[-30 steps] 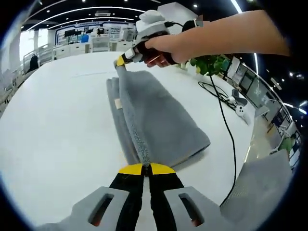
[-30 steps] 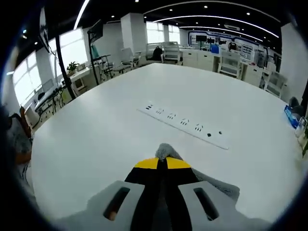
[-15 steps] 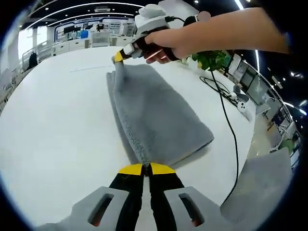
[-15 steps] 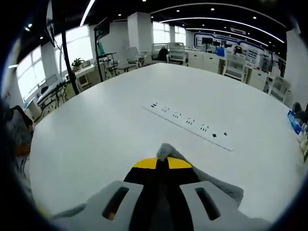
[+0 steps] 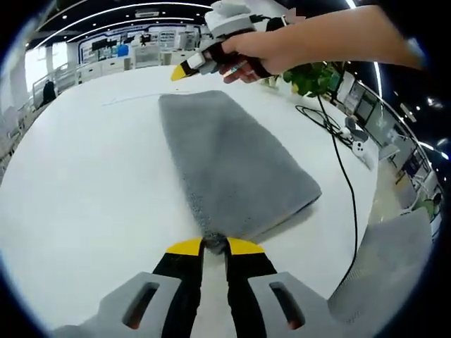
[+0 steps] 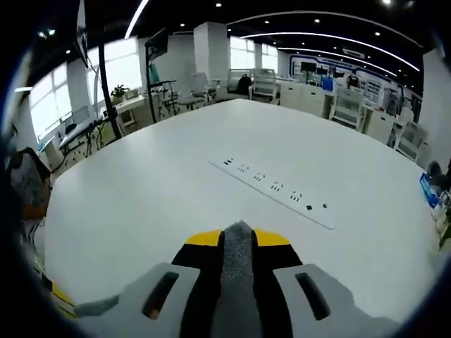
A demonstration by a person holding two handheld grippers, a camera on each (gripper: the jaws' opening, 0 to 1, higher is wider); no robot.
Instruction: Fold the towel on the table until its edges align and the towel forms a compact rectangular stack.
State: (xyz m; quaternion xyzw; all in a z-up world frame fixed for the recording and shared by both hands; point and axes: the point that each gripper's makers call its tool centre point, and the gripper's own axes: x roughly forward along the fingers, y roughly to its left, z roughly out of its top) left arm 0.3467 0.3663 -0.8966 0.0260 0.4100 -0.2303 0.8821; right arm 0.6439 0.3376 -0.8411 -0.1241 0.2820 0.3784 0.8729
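White desk (image 5: 77, 190) carries the folded grey towel (image 5: 232, 169), soft and limp; grip corners. My left gripper (image 5: 214, 246) stands parted at its near edge; my right gripper (image 5: 177, 72), seemingly parted, hovers above the far end.

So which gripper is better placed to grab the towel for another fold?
Probably the left: the left gripper has its slightly parted jaws around the near edge of the towel, while the right gripper hovers off its far end.
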